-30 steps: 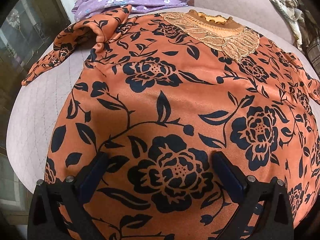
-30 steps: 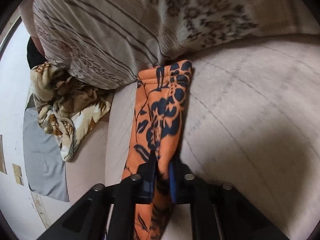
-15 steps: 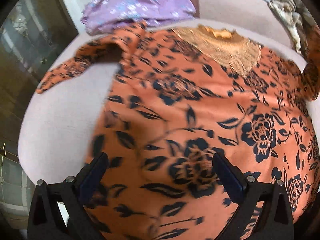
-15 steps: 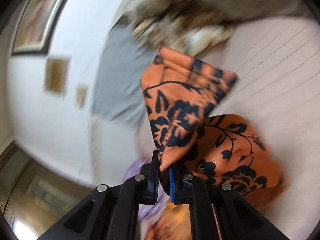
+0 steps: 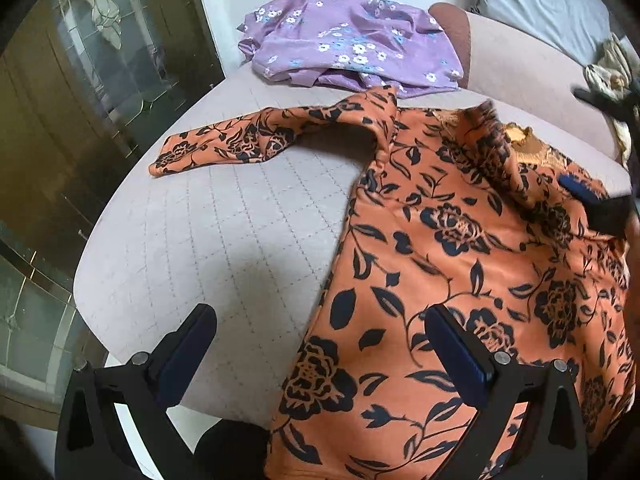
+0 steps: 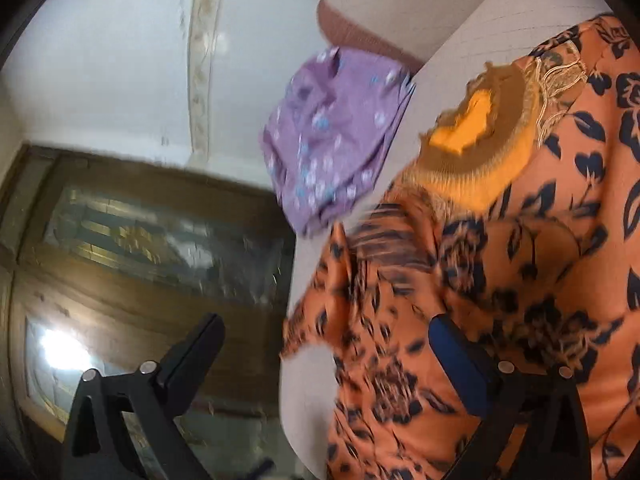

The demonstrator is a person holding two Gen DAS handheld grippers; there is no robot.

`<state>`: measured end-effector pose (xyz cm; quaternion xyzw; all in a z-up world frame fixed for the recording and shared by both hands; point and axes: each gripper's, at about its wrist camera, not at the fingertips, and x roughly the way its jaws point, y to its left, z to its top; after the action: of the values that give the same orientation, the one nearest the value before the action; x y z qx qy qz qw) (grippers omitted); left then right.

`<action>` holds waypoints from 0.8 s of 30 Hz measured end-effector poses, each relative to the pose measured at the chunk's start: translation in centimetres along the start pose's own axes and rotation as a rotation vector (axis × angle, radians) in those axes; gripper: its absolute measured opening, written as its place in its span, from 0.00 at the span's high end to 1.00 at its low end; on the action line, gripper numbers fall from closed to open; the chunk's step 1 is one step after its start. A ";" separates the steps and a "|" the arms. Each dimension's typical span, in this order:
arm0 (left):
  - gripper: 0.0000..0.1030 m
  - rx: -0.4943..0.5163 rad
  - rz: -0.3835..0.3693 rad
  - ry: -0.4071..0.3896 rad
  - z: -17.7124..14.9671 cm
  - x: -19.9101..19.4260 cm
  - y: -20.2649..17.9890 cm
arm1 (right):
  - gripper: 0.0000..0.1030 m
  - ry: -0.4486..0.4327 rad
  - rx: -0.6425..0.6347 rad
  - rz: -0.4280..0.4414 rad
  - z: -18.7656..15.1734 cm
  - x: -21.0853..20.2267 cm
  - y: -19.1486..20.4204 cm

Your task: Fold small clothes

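Note:
An orange top with black flowers (image 5: 460,264) lies flat on the quilted cushion (image 5: 224,232). Its left sleeve (image 5: 240,136) stretches out to the left. Its right sleeve (image 5: 496,148) lies folded across the chest near the lace collar (image 5: 524,140). My left gripper (image 5: 320,340) is open above the top's left side edge. My right gripper (image 6: 326,354) is open and empty above the folded sleeve (image 6: 384,280); one of its fingers (image 5: 592,204) shows in the left wrist view. The collar (image 6: 476,128) shows in the right wrist view.
A crumpled purple flowered garment (image 5: 352,40) lies at the back of the cushion, also in the right wrist view (image 6: 332,136). A dark wood and glass door (image 5: 80,80) stands to the left. More clothes (image 5: 612,76) lie at the far right.
My right gripper carried the right sleeve over onto the chest and opened, letting it go. My left gripper moved left toward the top's side edge and stayed open.

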<state>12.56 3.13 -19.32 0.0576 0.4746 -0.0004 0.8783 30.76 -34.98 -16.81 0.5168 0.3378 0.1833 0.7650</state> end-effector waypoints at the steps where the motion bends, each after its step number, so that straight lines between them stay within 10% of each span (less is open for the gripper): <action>1: 0.00 -0.001 -0.005 -0.003 0.1 0.0 -0.1 | 0.00 0.005 -0.015 -0.006 -0.5 -0.8 0.1; 7: 0.00 0.025 -0.114 -0.039 4.3 0.0 -3.7 | 0.02 -0.158 0.053 -0.118 -1.2 -9.5 -1.7; 13: 0.01 -0.008 -0.151 -0.035 10.3 4.5 -7.3 | 0.35 -0.294 0.165 -0.202 1.4 -15.2 -5.4; 20: 0.60 -0.028 -0.144 0.115 13.2 14.6 -11.6 | 0.37 -0.224 0.246 -0.375 5.0 -11.8 -10.0; 24: 0.68 0.000 -0.117 0.105 12.6 15.4 -12.1 | 0.42 -0.130 0.268 -0.533 5.4 -9.2 -11.7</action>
<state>30.89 -9.32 -26.51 0.0298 0.5226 -0.0485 0.8507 27.30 -49.05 -23.19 0.5166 0.4332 -0.1035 0.7312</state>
